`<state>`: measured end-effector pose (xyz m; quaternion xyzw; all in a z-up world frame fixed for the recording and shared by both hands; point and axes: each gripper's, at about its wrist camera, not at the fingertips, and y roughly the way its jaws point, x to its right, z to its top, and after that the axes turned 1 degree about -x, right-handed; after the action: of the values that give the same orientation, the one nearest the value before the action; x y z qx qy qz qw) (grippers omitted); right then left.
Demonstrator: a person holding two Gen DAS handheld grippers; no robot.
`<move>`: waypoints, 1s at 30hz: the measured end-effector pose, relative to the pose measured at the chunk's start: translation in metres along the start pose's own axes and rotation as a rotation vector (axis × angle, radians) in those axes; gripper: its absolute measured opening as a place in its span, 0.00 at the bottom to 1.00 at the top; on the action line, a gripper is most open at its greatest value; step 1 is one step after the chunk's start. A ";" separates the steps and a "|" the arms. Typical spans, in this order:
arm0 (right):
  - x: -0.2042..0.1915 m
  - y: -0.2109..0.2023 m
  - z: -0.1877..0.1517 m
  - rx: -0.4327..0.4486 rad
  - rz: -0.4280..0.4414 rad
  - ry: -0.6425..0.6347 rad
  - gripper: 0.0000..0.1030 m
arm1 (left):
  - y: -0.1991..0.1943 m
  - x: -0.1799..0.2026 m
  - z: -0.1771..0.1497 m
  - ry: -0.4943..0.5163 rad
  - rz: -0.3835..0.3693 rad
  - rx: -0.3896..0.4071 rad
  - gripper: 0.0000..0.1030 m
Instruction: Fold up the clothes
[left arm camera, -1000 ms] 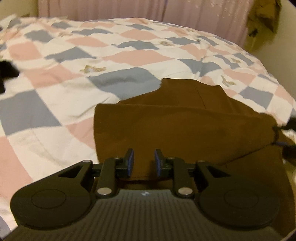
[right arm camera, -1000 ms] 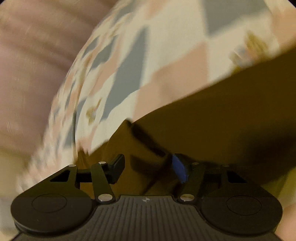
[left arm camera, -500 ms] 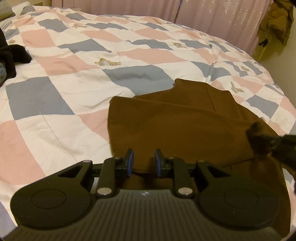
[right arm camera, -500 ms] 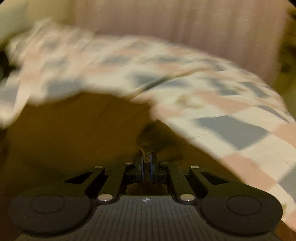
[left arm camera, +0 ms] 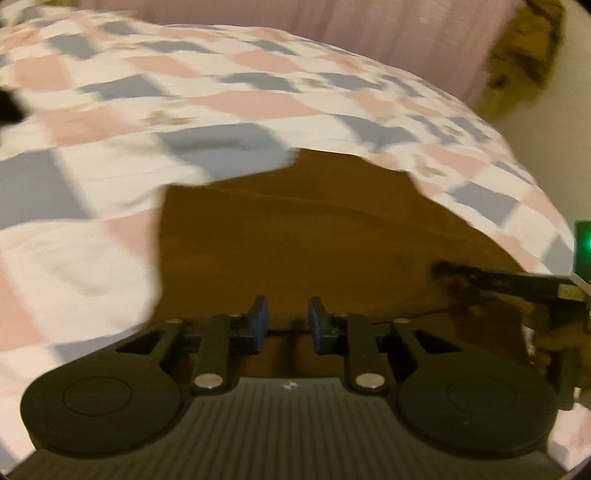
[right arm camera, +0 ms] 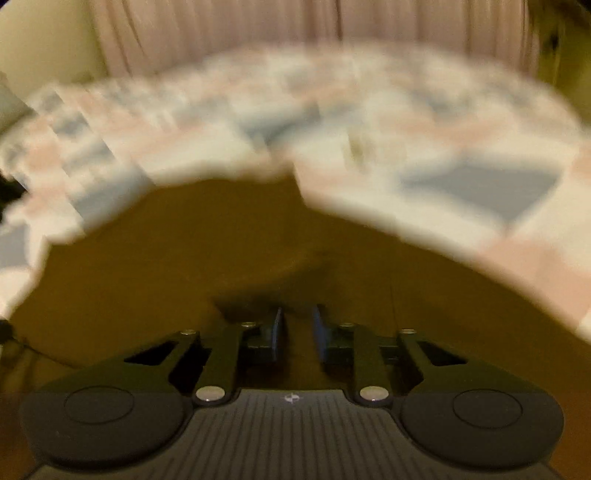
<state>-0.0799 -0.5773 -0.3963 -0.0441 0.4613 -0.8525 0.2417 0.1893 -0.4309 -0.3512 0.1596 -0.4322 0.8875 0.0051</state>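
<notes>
A brown garment (left arm camera: 314,236) lies folded flat on the checked bedspread (left arm camera: 229,99); it also fills the lower half of the blurred right wrist view (right arm camera: 221,251). My left gripper (left arm camera: 284,319) is open and empty, just above the garment's near edge. My right gripper (right arm camera: 297,330) is open with a small gap, low over the brown cloth, holding nothing. The right gripper's arm also shows at the right edge of the left wrist view (left arm camera: 517,284), over the garment's right side.
The pink, grey and white checked bedspread (right arm camera: 443,155) covers the bed all round. A pink curtain (left arm camera: 406,33) hangs behind. An olive jacket (left arm camera: 524,44) hangs at far right. A dark item (left arm camera: 9,107) lies at the left edge.
My right gripper was shut on a pinch of brown cloth half a second ago; it has let go and opened. Both views have shifted and are motion-blurred.
</notes>
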 end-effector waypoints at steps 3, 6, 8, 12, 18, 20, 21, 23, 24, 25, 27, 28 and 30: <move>0.005 -0.031 -0.007 0.114 0.045 -0.002 0.16 | 0.011 0.021 0.010 0.033 -0.074 -0.010 0.12; 0.003 -0.028 -0.019 0.097 0.047 -0.044 0.17 | 0.035 0.033 0.019 0.037 -0.131 -0.037 0.11; 0.001 -0.026 -0.027 0.086 0.048 -0.071 0.16 | 0.054 0.038 0.025 0.033 -0.165 -0.059 0.09; -0.002 -0.022 -0.043 0.063 0.049 -0.126 0.16 | 0.091 0.049 0.037 0.024 -0.233 -0.102 0.07; -0.008 -0.020 -0.053 0.056 0.048 -0.169 0.16 | 0.148 0.065 0.055 0.011 -0.335 -0.168 0.00; -0.009 -0.026 -0.050 0.107 0.065 -0.148 0.17 | 0.164 0.070 0.061 0.006 -0.367 -0.185 0.00; -0.009 -0.029 -0.048 0.133 0.073 -0.137 0.17 | 0.163 0.071 0.062 0.002 -0.370 -0.173 0.00; -0.015 -0.019 -0.051 0.088 0.063 -0.169 0.16 | 0.163 0.072 0.064 -0.009 -0.352 -0.171 0.02; -0.018 -0.011 -0.054 0.052 0.054 -0.192 0.16 | 0.165 0.074 0.066 -0.005 -0.320 -0.181 0.02; -0.022 -0.008 -0.058 0.044 0.045 -0.225 0.16 | 0.166 0.076 0.065 0.004 -0.278 -0.187 0.02; -0.020 -0.023 -0.061 0.062 0.056 -0.241 0.16 | 0.155 0.077 0.069 0.017 -0.229 -0.160 0.02; -0.010 -0.038 -0.062 0.077 0.082 -0.188 0.17 | 0.147 0.077 0.070 0.023 -0.204 -0.136 0.02; 0.031 -0.072 -0.073 0.096 0.098 0.019 0.27 | 0.123 0.077 0.066 0.021 -0.154 -0.089 0.05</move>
<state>-0.1557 -0.5021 -0.3842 -0.0017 0.4237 -0.8612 0.2808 0.1167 -0.5683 -0.3852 0.1829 -0.4575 0.8660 0.0849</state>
